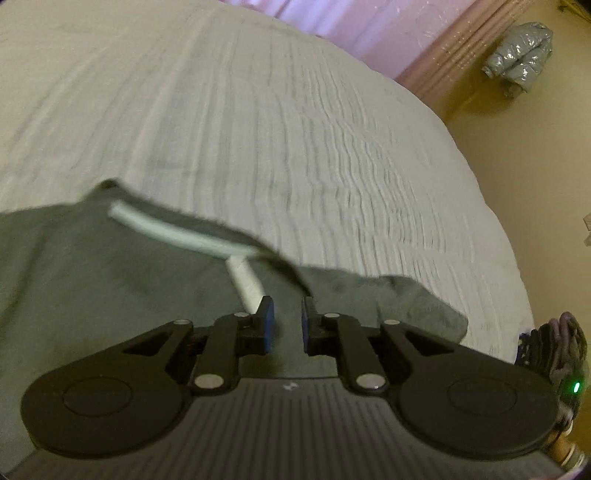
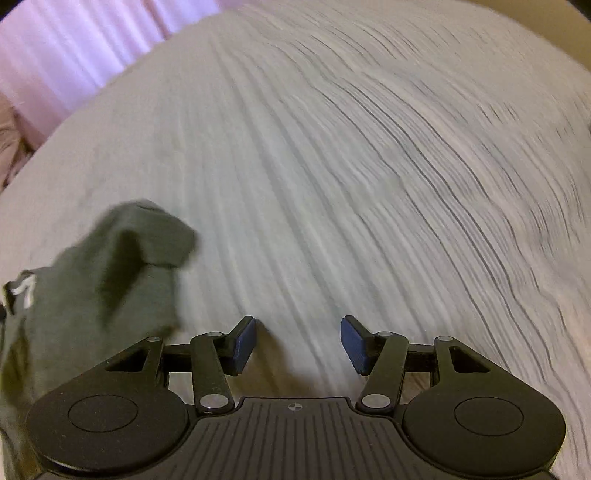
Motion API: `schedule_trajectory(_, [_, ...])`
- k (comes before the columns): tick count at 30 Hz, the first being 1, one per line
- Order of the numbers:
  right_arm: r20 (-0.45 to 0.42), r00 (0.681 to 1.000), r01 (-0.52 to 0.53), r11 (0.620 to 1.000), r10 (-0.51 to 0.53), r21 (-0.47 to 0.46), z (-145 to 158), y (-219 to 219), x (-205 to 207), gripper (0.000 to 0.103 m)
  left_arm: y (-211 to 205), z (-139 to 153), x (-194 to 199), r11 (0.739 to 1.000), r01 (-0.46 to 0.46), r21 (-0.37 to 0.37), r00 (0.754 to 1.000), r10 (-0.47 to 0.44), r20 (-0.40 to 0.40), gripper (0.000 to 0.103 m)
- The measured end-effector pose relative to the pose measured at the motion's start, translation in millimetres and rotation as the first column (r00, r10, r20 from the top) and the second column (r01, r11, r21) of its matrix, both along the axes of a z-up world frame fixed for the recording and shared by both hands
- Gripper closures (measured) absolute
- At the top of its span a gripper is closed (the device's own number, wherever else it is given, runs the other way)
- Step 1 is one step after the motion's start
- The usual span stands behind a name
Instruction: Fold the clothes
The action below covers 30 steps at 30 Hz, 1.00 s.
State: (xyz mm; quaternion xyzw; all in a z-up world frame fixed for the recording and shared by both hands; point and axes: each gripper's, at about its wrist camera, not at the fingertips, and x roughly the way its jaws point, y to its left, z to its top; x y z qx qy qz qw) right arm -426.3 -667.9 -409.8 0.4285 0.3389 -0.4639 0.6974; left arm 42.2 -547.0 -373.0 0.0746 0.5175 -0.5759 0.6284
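Note:
A dark grey-green garment (image 1: 110, 280) lies spread on the white ribbed bedspread (image 1: 258, 110), with a white drawstring (image 1: 177, 232) across its top edge. My left gripper (image 1: 288, 321) hovers just over it. Its blue pads stand a narrow gap apart, only the cloth below shows between them, and the drawstring runs behind the left fingertip. In the right wrist view a bunched end of the garment (image 2: 110, 273), with a white print at its edge, lies at the left. My right gripper (image 2: 297, 343) is open over bare bedspread (image 2: 369, 184), to the right of the garment.
The bed's rounded edge drops to a yellowish floor (image 1: 517, 166) on the right. A silver puffer jacket (image 1: 521, 55) lies by the pink curtains (image 1: 369, 29). A dark object with a green light (image 1: 569, 362) is at the right edge. Curtains (image 2: 55, 48) also hang beyond the bed.

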Motion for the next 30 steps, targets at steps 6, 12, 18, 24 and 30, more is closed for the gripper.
schedule_trajectory(6, [0.016, 1.0, -0.009, 1.0, 0.009, -0.009, -14.0, -1.2, -8.7, 0.047, -46.9, -44.1, 11.3, 0.998, 0.033, 0.057, 0.976, -0.02, -0.217, 0.082])
schedule_trajectory(12, [0.012, 1.0, -0.004, 1.0, 0.004, -0.008, -19.4, -12.2, -3.4, 0.047, -86.2, -74.5, 25.0, 0.996, 0.063, 0.059, 0.868, -0.025, -0.496, 0.077])
schedule_trajectory(18, [0.015, 1.0, -0.015, 0.999, 0.016, -0.028, -24.0, -15.2, -1.2, 0.047, -145.1, -57.1, 44.4, 0.997, 0.077, -0.008, 0.847, -0.07, -0.526, 0.061])
schedule_trajectory(24, [0.011, 1.0, -0.022, 0.999, 0.022, -0.038, -24.1, -14.7, 0.1, 0.047, -139.1, -76.1, 36.8, 0.989, 0.113, 0.09, 0.883, -0.059, -0.465, 0.061])
schedule_trajectory(30, [0.029, 0.999, -0.027, 0.999, 0.028, -0.027, -16.5, -21.9, 1.9, 0.047, -90.7, -51.9, 32.4, 0.994, 0.067, 0.085, 0.928, -0.03, -0.372, 0.061])
